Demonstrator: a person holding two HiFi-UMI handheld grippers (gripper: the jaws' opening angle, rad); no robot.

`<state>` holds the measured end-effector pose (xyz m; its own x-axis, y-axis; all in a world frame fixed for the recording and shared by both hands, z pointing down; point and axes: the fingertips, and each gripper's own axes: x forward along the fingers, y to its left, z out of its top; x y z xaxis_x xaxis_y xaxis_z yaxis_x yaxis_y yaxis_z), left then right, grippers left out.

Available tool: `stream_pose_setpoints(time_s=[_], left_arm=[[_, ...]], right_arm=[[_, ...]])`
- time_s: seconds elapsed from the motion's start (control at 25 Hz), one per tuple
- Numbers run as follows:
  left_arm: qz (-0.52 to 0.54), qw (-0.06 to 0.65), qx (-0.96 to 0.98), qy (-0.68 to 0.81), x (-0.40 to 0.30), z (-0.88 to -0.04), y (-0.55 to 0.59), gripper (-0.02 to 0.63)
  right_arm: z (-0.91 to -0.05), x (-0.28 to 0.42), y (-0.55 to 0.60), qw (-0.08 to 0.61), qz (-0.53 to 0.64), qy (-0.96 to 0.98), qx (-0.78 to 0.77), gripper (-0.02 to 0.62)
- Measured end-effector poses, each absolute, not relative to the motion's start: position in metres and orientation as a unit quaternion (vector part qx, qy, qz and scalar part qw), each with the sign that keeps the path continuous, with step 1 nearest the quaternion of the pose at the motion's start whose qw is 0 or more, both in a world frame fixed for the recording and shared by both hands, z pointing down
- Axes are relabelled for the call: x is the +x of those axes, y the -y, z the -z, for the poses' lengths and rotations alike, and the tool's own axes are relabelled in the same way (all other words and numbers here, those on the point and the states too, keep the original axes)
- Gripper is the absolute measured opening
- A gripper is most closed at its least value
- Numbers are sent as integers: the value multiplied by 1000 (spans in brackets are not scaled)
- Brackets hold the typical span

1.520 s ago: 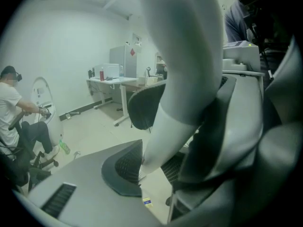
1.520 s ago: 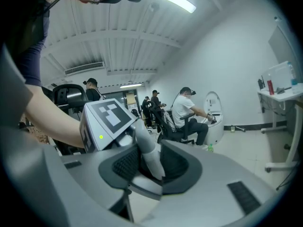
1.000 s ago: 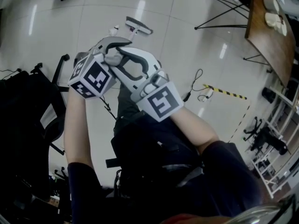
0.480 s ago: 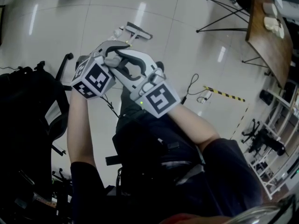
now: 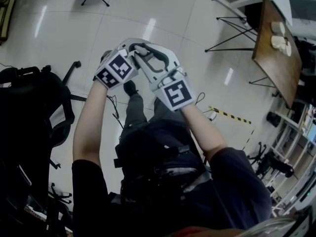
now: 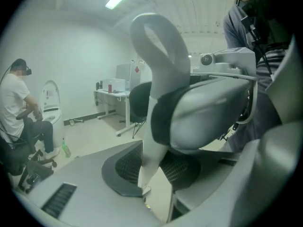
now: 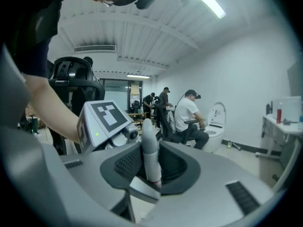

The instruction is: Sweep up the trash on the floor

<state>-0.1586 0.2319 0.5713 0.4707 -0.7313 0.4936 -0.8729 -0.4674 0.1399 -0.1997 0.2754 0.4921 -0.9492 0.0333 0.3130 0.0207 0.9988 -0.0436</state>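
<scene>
Hand-held grippers: two, raised close together.
- Left hand-held gripper [image 6: 149, 174]: clamped on one white looped handle [image 6: 151, 150].
- Right hand-held gripper [image 7: 151, 171]: its jaws have just been closing and now grip one slim grey rod [image 7: 149, 148] near its tip.

Trash: none in view on the floor [image 5: 158, 9].
Chair [image 5: 34, 107]: one, left.
Tabletop [image 5: 276, 58]: one, far right.

Risks, as I judge them: my right grip sits close to the rod's end and may slip off. The crowded grippers may knock each other.
</scene>
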Motion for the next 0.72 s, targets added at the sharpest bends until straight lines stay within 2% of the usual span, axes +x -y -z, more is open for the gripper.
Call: stream_pose_setpoints(time_s=[0.36, 0.72], left_arm=[[-167, 136, 856, 471, -158, -495, -166, 89], [-188, 38, 834, 517, -143, -370, -166, 86]], right_arm=[[-417, -198, -205, 114, 29, 993, 2, 110], [-297, -171, -211, 51, 39, 985, -163, 110]])
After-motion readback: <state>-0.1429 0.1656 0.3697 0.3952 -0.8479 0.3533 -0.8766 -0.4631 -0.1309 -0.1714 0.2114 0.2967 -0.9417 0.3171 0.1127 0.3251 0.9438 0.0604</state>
